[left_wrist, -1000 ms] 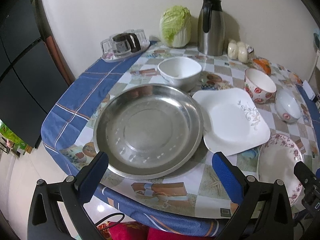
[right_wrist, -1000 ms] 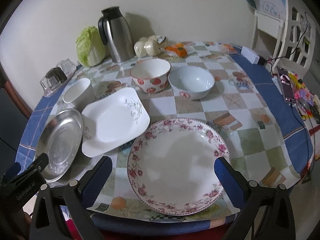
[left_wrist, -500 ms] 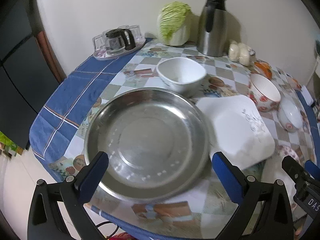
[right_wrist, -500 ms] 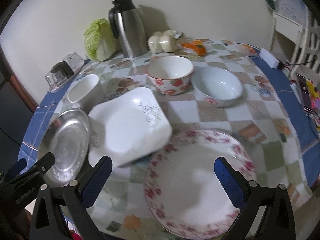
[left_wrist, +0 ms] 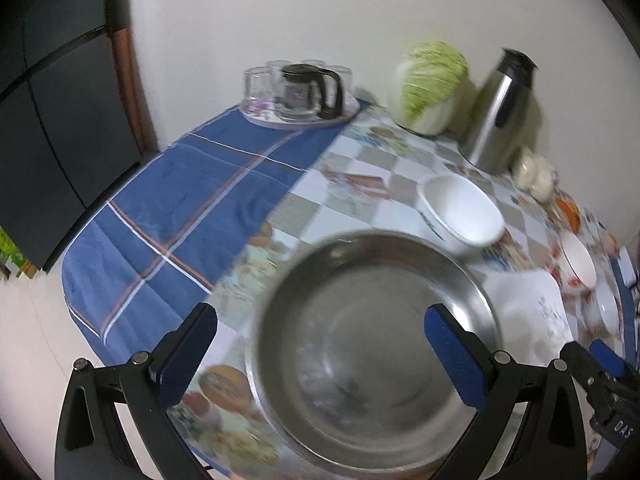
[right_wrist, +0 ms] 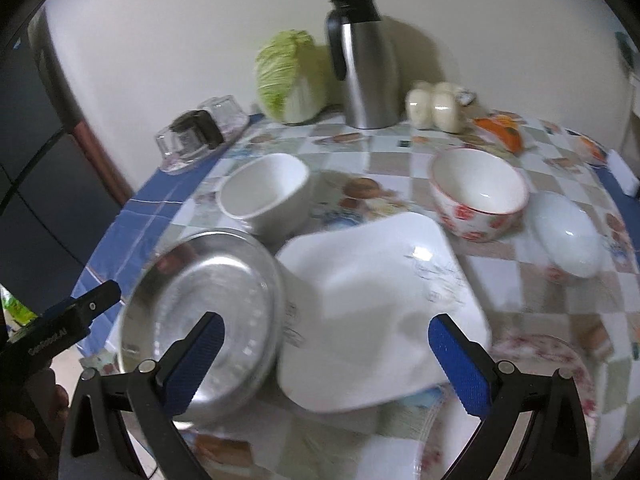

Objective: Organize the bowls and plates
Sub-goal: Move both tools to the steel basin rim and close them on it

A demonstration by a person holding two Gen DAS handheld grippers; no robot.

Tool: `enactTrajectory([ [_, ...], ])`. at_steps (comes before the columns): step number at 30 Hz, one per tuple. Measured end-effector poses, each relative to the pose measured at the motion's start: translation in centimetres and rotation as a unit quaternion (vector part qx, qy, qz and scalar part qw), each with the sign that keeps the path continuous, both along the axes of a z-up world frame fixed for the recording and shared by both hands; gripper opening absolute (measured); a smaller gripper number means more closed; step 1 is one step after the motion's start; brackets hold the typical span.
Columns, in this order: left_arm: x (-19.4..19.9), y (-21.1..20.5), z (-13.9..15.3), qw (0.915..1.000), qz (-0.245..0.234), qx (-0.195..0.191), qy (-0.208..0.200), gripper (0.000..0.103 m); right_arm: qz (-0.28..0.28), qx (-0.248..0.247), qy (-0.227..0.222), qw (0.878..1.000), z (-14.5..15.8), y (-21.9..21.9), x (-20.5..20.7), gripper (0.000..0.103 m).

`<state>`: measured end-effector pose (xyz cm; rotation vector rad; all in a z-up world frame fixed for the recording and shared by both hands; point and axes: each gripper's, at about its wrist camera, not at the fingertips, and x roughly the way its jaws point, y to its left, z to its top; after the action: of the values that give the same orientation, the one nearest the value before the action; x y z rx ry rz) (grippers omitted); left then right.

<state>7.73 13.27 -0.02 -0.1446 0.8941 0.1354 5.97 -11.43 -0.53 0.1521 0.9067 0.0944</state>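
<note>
Steel round tray (left_wrist: 372, 344) under left gripper (left_wrist: 320, 344), white square plate (right_wrist: 372, 320) under right gripper (right_wrist: 326, 354) (jaws wide apart, both empty). Approach step; next, closing on a rim.

Steel plate (left_wrist: 372, 344) is polished metal, reflective with faint scuffs; thermos jug (right_wrist: 362, 64) is brushed metal with a black plastic lid. Square plate (right_wrist: 376, 320), white bowl (right_wrist: 266, 196) and floral bowl (right_wrist: 478, 194) look like glossy glazed ceramic. Tablecloth (left_wrist: 192, 216) is smooth and slightly shiny; gripper pads (right_wrist: 196, 364) are textured blue.
</note>
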Motion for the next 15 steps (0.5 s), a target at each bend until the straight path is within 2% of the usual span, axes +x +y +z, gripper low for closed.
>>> enactTrajectory([
  [3,0.7,1.3,-0.7,1.0000,-0.001,0.003,0.000,0.103,0.020,0.009,0.002,1.000,-0.6,1.5,1.0,0.103],
  [8,1.7,1.9,-2.8,0.9987,-0.034,0.005,0.037,0.103,0.057,0.017,0.002,0.998,-2.2,4.0,2.4,0.103],
  [15,2.4,2.3,-5.0,0.9980,-0.011,0.023,0.059,0.103,0.080,0.030,0.013,0.996,-4.6,5.6,3.6,0.103],
])
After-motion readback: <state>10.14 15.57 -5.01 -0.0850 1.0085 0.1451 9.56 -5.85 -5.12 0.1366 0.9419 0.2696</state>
